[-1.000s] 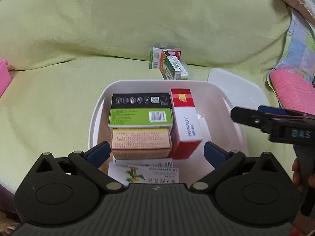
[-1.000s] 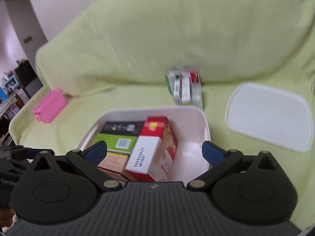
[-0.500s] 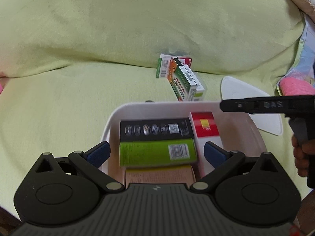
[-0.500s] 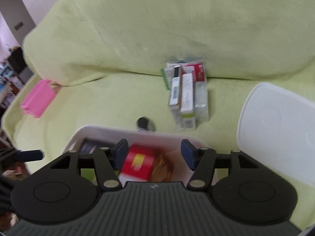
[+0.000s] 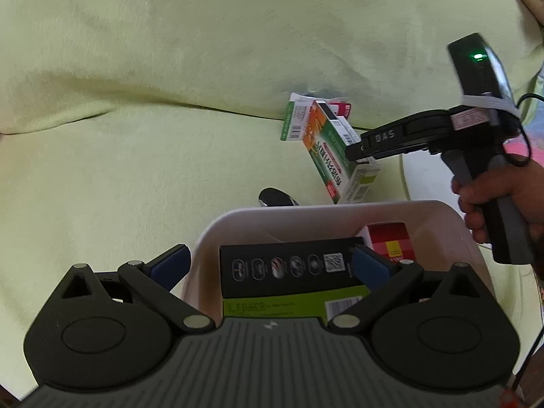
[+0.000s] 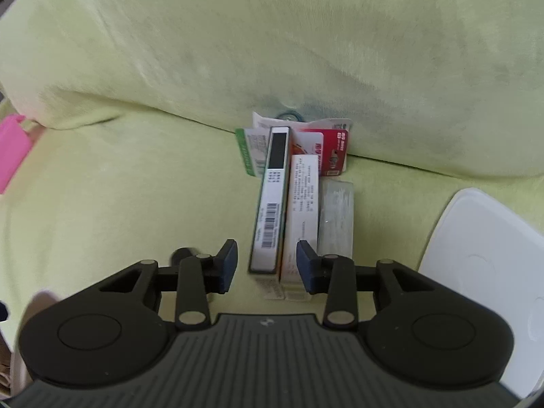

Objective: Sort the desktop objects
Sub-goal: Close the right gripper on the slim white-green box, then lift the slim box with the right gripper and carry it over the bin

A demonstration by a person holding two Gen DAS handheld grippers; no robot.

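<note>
Right gripper: reaching low over the green sofa cover, fingers partly spread and straddling the near ends of the upright boxes, not touching them as far as I can tell.
Right gripper from the left wrist view: nose pointing left, tip right at the leaning stack of boxes.
Hand: wrapped around the right gripper's handle, knuckles just past the bin's far right corner.
Left gripper: hovering over the white bin, blue fingers spread wide, nothing between them.
Barcode box: on edge on the sofa seat, first in line between the right fingers.
White box: on edge, pressed against the barcode box.
Red card pack: behind them, propped at the backrest.
Bin contents: black box and green box lie side by side, red box at the right.
White lid: flat on the seat, right of the stack.
</note>
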